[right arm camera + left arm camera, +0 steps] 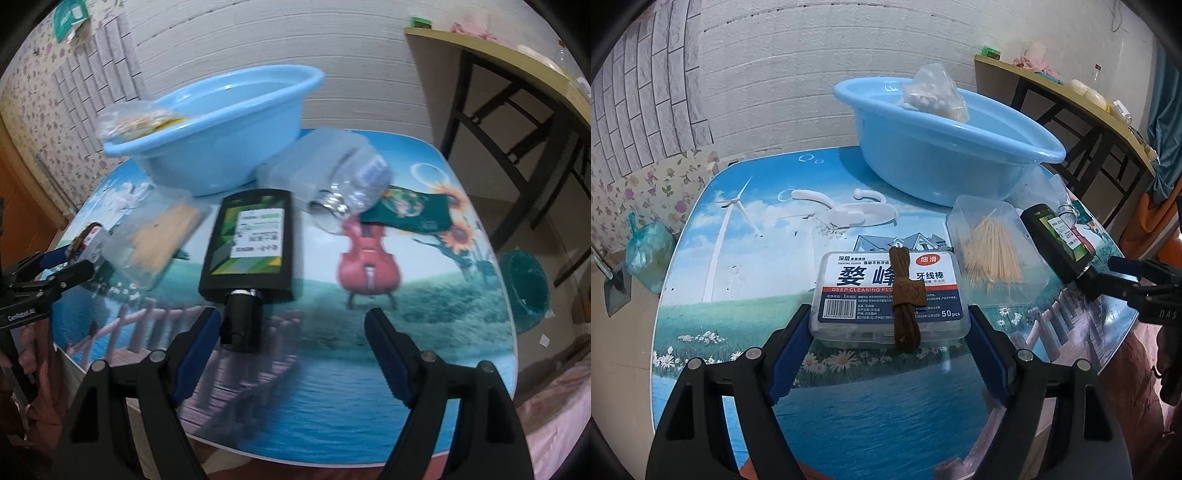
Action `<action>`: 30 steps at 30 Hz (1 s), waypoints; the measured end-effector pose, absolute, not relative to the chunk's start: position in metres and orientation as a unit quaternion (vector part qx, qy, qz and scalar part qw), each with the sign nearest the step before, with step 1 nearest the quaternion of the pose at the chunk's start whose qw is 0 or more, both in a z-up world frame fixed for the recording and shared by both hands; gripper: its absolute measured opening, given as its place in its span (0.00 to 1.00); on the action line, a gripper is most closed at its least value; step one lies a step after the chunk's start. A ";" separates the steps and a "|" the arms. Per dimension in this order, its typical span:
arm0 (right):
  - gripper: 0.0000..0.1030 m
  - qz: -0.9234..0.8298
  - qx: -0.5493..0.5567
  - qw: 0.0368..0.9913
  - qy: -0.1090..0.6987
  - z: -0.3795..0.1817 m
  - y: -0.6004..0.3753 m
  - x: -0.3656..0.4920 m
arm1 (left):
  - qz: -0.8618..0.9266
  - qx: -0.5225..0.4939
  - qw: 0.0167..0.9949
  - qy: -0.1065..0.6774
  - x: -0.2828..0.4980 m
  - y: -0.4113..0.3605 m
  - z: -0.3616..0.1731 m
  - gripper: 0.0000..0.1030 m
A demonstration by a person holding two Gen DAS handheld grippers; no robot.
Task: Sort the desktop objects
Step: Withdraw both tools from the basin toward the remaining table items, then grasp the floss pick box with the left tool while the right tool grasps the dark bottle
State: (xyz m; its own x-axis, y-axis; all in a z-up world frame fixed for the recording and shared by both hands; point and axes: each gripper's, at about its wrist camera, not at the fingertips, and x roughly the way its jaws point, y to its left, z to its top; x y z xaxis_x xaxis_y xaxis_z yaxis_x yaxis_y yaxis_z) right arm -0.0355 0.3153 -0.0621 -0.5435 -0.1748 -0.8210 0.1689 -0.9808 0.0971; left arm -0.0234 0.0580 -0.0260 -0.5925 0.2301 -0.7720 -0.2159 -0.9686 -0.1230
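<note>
A clear dental floss box [889,295] with a blue label lies on the printed table, a brown folded cord [905,295] on top of it. My left gripper [889,325] is open, its blue pads on either side of the box's near end. A black bottle [249,240] with a green label lies flat, its cap toward my right gripper [291,325], which is open with the cap beside its left pad. The bottle also shows in the left wrist view [1058,240]. A light blue basin [945,144] at the back holds a plastic bag [934,92].
A clear box of toothpicks [993,251] lies between the floss box and the bottle. White hooks [857,210] lie mid-table. A clear jar [351,192], a frosted box [306,166] and a green cloth [410,212] lie right of the basin. A wooden table [517,62] stands at right.
</note>
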 end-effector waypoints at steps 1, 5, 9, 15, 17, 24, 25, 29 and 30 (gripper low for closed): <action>0.78 -0.879 0.468 0.093 0.000 -0.062 0.317 -0.035 | 0.892 -0.434 0.124 -0.007 -0.023 0.058 -0.027 0.78; 0.78 -0.883 0.459 0.094 0.010 -0.058 0.316 -0.035 | 0.889 -0.440 0.123 -0.009 -0.025 0.056 -0.030 0.78; 0.78 -0.887 0.447 0.114 0.019 -0.055 0.306 -0.034 | 0.890 -0.439 0.125 -0.009 -0.026 0.055 -0.031 0.78; 0.78 -0.888 0.442 0.123 0.041 -0.058 0.289 -0.042 | 0.890 -0.439 0.127 -0.006 -0.028 0.056 -0.031 0.79; 0.78 -0.888 0.441 0.125 0.043 -0.059 0.286 -0.046 | 0.889 -0.439 0.129 -0.005 -0.031 0.056 -0.032 0.79; 0.78 -0.887 0.442 0.123 0.060 -0.067 0.277 -0.059 | 0.888 -0.442 0.125 0.006 -0.039 0.060 -0.037 0.79; 0.78 -0.886 0.443 0.123 0.061 -0.068 0.276 -0.061 | 0.888 -0.442 0.125 0.006 -0.041 0.060 -0.037 0.79; 0.78 -0.885 0.445 0.123 0.063 -0.072 0.278 -0.064 | 0.890 -0.438 0.127 0.001 -0.044 0.059 -0.036 0.78; 0.76 -0.884 0.446 0.127 0.062 -0.073 0.278 -0.065 | 0.890 -0.437 0.129 -0.002 -0.043 0.058 -0.036 0.78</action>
State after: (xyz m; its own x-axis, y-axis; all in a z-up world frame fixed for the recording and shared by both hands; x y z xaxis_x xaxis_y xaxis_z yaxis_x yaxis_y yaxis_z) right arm -0.0649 0.2781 -0.0729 -0.5707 -0.1685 -0.8036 0.2791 -0.9602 0.0031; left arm -0.0435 0.0580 -0.0363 -0.5846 0.2307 -0.7779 -0.2272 -0.9669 -0.1160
